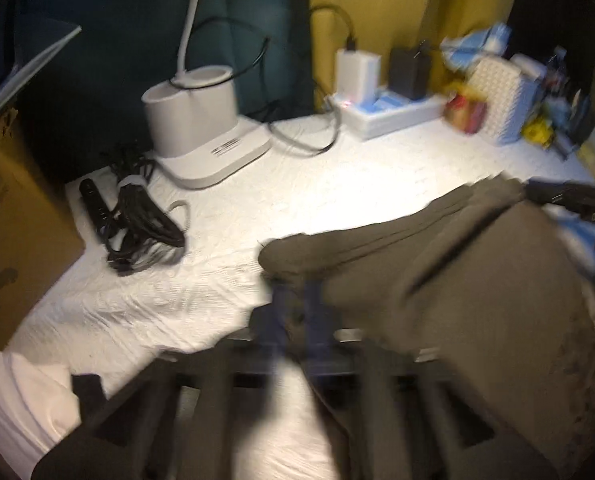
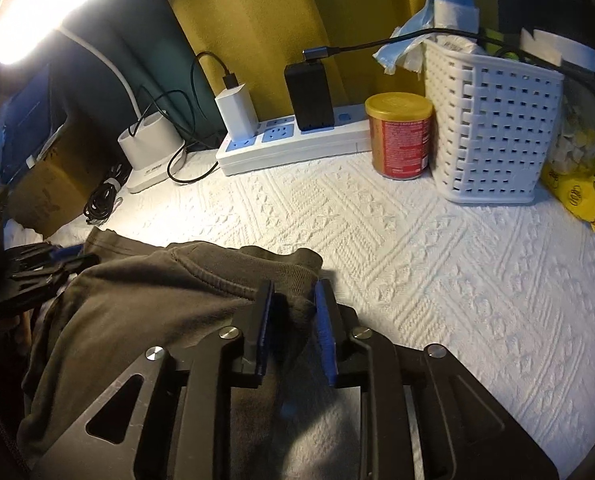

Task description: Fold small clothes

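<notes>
Dark olive garment (image 2: 145, 300) draped low over the white textured desk (image 2: 437, 280), held up at two points. Right gripper (image 2: 295, 300) with jaws pinching a bunched fold of the cloth near a stitched hem, blue pads pressing either side. Left gripper (image 1: 293, 300) blurred in its own view, cloth gathered at its tips; from the right wrist view, seen at the far left edge of the garment, apparently clamped on it, though not sharp enough to swear to. Two corners held apart, probably to stretch an edge taut before laying a fold over.

Clutter pushed to the back wall, leaving the middle of the desk for folding: lamp base (image 2: 149, 148), power strip (image 2: 297, 144) with white and black chargers plugged in, woven white basket (image 2: 489, 128), coiled black cable (image 1: 137, 224), cardboard box (image 1: 13, 240).

Writing: red tin with gold lid (image 2: 399, 136) covered in small print, unreadable. Label on the lamp base too blurred. Yellow bag (image 2: 577, 192) with printed marks, illegible.
</notes>
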`<action>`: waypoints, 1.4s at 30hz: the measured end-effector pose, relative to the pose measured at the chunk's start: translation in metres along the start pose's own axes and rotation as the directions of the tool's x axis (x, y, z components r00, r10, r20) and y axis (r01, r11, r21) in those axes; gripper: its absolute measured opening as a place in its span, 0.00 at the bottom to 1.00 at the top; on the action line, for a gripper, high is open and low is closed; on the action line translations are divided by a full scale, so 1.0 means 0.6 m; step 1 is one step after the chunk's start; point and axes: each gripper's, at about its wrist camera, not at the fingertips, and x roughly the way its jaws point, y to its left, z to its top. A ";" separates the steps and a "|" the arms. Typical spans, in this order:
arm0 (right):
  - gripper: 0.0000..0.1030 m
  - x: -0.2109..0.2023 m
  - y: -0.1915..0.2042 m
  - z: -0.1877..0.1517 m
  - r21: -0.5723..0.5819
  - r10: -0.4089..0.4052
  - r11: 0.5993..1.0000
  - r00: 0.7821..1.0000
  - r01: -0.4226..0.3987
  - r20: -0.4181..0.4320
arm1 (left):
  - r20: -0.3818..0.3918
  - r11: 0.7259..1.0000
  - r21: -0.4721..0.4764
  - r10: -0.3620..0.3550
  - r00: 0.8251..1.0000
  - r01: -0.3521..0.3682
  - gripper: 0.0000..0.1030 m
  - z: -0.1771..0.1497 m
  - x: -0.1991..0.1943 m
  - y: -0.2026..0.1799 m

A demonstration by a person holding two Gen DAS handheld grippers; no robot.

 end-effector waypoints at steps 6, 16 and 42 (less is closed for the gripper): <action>0.29 -0.024 -0.004 -0.009 0.009 -0.029 1.000 1.000 0.029 0.005 | 0.000 0.995 -0.071 0.065 0.998 -0.065 0.05 0.002 -0.010 0.036; 0.43 -0.072 0.008 -0.038 0.006 -0.038 0.999 0.999 0.038 0.019 | 0.044 0.994 -0.110 0.004 0.999 0.001 0.67 -0.038 -0.099 0.011; 0.43 -0.169 0.066 -0.166 -0.043 -0.006 0.999 1.000 0.005 -0.003 | -0.023 0.952 -0.084 -0.296 0.955 0.293 0.36 -0.217 -0.171 -0.120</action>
